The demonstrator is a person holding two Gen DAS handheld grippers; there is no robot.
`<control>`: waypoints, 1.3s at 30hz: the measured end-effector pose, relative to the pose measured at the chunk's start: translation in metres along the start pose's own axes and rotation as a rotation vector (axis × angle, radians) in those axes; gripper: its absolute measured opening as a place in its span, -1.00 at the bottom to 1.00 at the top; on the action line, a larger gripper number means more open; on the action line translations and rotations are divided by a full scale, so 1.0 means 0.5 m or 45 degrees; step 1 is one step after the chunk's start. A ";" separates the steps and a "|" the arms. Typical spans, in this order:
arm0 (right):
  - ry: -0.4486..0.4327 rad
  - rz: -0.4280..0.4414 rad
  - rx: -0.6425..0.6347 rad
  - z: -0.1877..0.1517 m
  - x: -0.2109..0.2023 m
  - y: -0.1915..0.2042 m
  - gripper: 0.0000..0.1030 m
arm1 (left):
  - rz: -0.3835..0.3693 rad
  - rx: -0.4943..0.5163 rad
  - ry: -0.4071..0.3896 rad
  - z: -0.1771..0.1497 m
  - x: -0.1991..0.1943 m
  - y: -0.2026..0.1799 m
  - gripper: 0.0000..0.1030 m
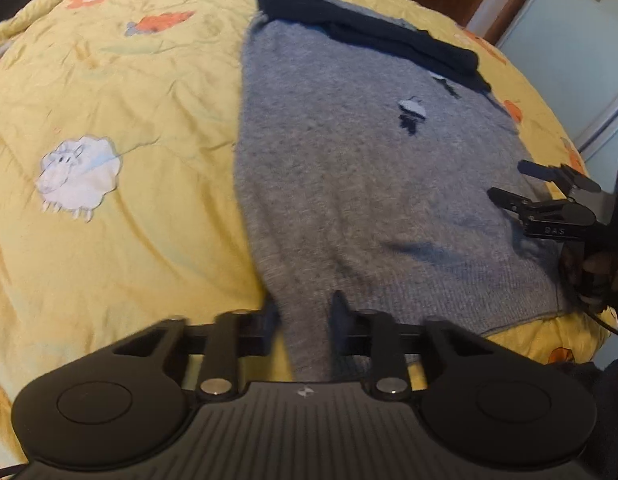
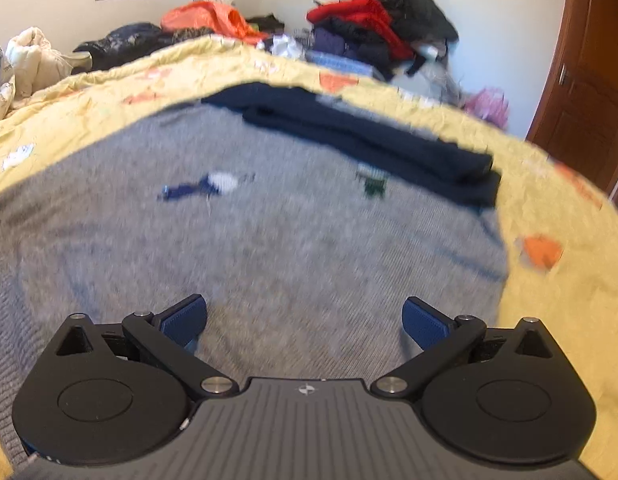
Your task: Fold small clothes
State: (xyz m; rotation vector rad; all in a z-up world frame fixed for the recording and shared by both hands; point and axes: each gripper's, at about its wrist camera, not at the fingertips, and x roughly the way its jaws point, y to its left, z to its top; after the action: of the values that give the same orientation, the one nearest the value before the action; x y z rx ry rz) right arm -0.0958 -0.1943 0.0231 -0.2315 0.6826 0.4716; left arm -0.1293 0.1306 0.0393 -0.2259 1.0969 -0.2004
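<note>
At the bottom centre of the frame the left gripper [image 1: 305, 320] pinches the near hem of a grey sweater [image 1: 369, 184] spread over a yellow quilt [image 1: 109, 80], while the right gripper [image 2: 305, 320] hovers wide open and empty, likely needing its own hem grip before folding.

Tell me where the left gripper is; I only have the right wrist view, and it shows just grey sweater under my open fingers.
Observer: The left gripper is shut on the grey sweater at its near left corner.
Operator: Is the rest of that near edge lying flat?
Observer: Yes, to the right of the grip the hem lies on the yellow quilt.
Operator: Where does my right gripper sit from there?
Observer: The right gripper, open, is over the sweater's right edge, near that hem.
</note>
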 end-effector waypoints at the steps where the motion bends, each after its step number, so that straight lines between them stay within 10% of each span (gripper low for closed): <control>1: 0.006 0.016 0.032 -0.002 0.005 -0.007 0.99 | 0.010 -0.004 0.008 0.000 0.000 0.008 -0.86; 11: 0.022 0.034 0.014 -0.013 -0.003 -0.008 0.99 | 0.279 0.173 -0.020 0.006 -0.033 0.022 -0.92; 18: 0.091 0.053 0.059 0.008 -0.017 -0.036 0.99 | 0.079 0.227 -0.143 0.037 -0.102 0.003 -0.82; 20: 0.022 0.077 0.125 0.039 -0.027 -0.054 0.99 | 0.085 0.216 -0.297 0.084 -0.129 -0.011 -0.62; 22: -0.040 0.095 0.251 0.084 -0.015 -0.077 0.99 | 0.135 0.173 -0.480 0.138 -0.119 -0.036 0.66; 23: -0.063 0.091 0.324 0.107 0.001 -0.089 0.99 | 0.171 0.143 -0.572 0.164 -0.098 -0.054 0.96; 25: -0.085 0.061 0.464 0.148 0.052 -0.110 0.99 | 0.225 0.110 -0.668 0.209 -0.025 -0.101 1.00; 31: 0.154 -0.263 0.543 0.173 0.207 -0.103 1.00 | 0.319 0.254 -0.408 0.285 0.220 -0.221 1.00; 39: 0.023 -0.309 0.393 0.046 0.102 -0.040 0.99 | 0.234 0.246 -0.474 0.210 0.258 -0.194 1.00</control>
State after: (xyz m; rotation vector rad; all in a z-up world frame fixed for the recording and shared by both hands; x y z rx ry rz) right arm -0.0388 -0.1860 0.0082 -0.0261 0.7246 0.1287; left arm 0.0171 0.0115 0.0021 0.0131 0.7173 -0.0935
